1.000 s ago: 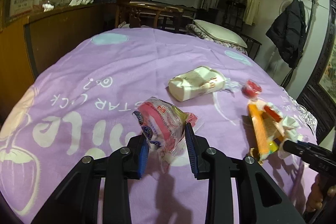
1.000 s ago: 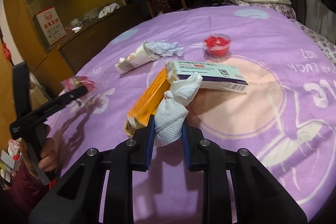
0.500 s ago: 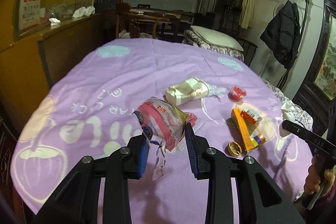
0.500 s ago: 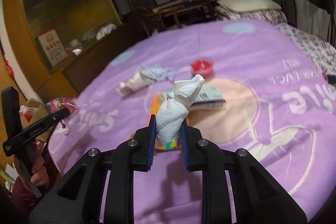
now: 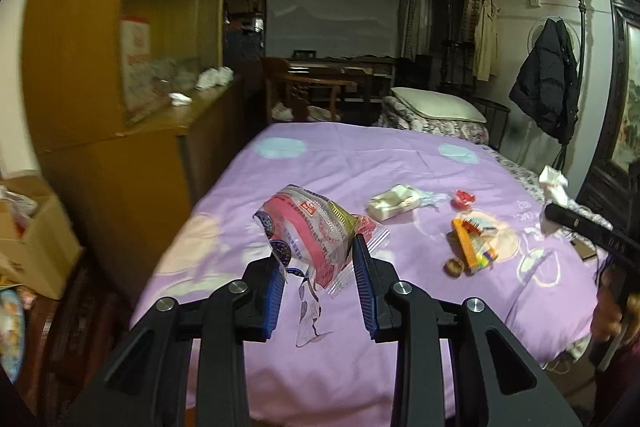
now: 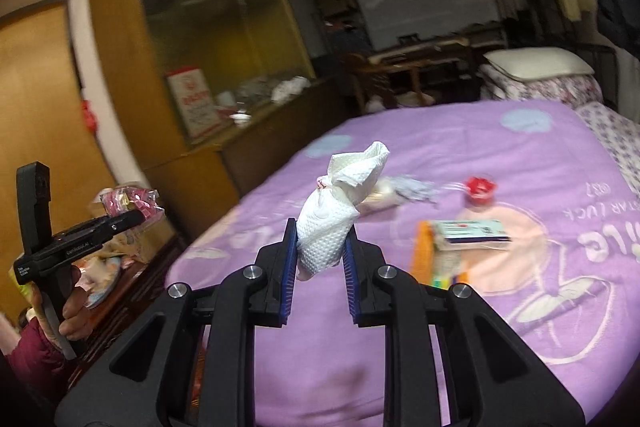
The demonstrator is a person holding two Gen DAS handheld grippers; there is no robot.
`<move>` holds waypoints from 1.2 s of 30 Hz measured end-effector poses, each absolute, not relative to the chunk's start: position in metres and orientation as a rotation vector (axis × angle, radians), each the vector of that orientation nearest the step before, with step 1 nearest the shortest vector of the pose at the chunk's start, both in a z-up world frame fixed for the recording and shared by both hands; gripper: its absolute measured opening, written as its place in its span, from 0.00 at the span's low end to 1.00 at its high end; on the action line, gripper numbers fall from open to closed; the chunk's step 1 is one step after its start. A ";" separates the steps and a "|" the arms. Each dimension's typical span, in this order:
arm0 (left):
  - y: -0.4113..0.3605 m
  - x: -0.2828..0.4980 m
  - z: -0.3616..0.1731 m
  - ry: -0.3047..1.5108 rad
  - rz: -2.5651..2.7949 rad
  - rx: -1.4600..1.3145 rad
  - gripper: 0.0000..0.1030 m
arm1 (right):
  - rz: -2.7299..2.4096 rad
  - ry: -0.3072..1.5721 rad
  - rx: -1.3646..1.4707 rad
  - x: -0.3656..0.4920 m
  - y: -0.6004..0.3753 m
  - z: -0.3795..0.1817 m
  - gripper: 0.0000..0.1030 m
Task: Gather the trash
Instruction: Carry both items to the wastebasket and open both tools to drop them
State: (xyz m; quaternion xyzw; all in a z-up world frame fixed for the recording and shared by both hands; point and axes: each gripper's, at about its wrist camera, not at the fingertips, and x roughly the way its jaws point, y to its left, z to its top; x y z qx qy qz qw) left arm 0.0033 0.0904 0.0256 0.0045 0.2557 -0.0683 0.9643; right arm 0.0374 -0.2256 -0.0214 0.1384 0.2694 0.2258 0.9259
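My left gripper [image 5: 318, 259] is shut on a pink and clear snack wrapper [image 5: 310, 227], held in the air above the near part of the purple bedspread [image 5: 340, 163]. A crumpled white tissue [image 6: 340, 211] stands up between the pads of my right gripper [image 6: 320, 247], which is shut on it, also lifted off the bed. In the left wrist view the right gripper [image 5: 556, 215] shows at the right edge with the tissue [image 5: 554, 185]. The right wrist view catches the left gripper [image 6: 132, 217] with the wrapper [image 6: 130, 201] at the far left.
On the bedspread lie a white crumpled pack [image 5: 394, 201], a red cup [image 5: 464, 197], an orange box with a white and blue box [image 5: 474, 243] and a walnut shell [image 5: 454, 267]. A cardboard box [image 5: 30, 239] stands on the floor at the left beside a wooden cabinet [image 5: 120, 171].
Both grippers have risen and pulled back from the bed with their loads. The bed items look smaller and farther, and the floor and cardboard box have come into view at the left.
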 end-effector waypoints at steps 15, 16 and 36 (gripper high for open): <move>0.229 -0.076 -0.084 0.816 0.073 -0.099 0.71 | 0.706 0.690 0.149 0.010 -0.098 -0.023 0.22; 0.237 -0.077 -0.096 0.832 0.091 -0.120 0.76 | 0.719 0.711 0.133 0.009 -0.086 -0.027 0.22; 0.380 -0.112 -0.143 0.771 0.496 -0.327 0.94 | 1.053 1.080 -0.178 -0.004 0.127 -0.118 0.23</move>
